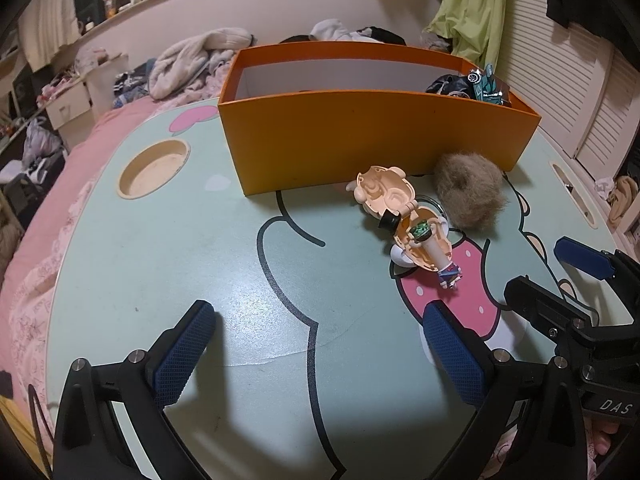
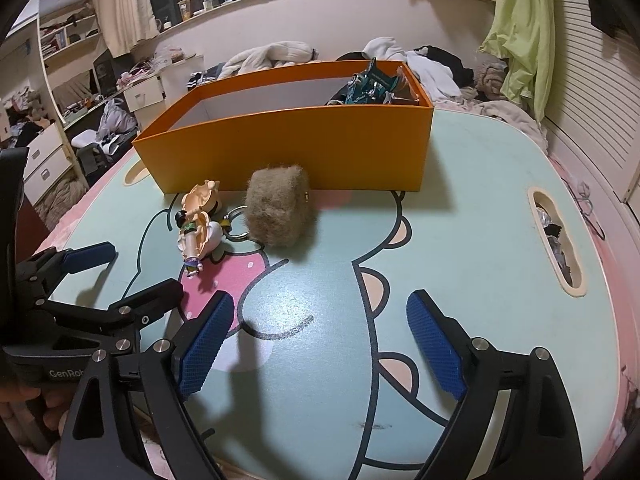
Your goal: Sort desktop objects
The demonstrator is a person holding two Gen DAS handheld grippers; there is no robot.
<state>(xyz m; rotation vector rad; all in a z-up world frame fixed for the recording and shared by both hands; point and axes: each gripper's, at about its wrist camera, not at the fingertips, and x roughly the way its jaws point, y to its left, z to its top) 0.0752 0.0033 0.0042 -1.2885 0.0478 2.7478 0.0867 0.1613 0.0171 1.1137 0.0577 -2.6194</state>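
Both grippers, left gripper (image 1: 316, 344) and right gripper (image 2: 320, 344), hover with jaws wide and empty over the table (image 1: 248, 360). Toy figure (image 1: 412, 228) and fuzzy pouch (image 2: 278, 210) lie before the orange box (image 2: 304, 144). Risk: the hinged figure may flop or its keyring snag during pickup.

Left gripper (image 1: 316, 352) and right gripper (image 2: 320, 344) hover, fingers spread.

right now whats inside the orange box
At the right end of the orange box sits a teal toy car on some dark things. The rest shows only white inner wall; the front wall hides the floor.
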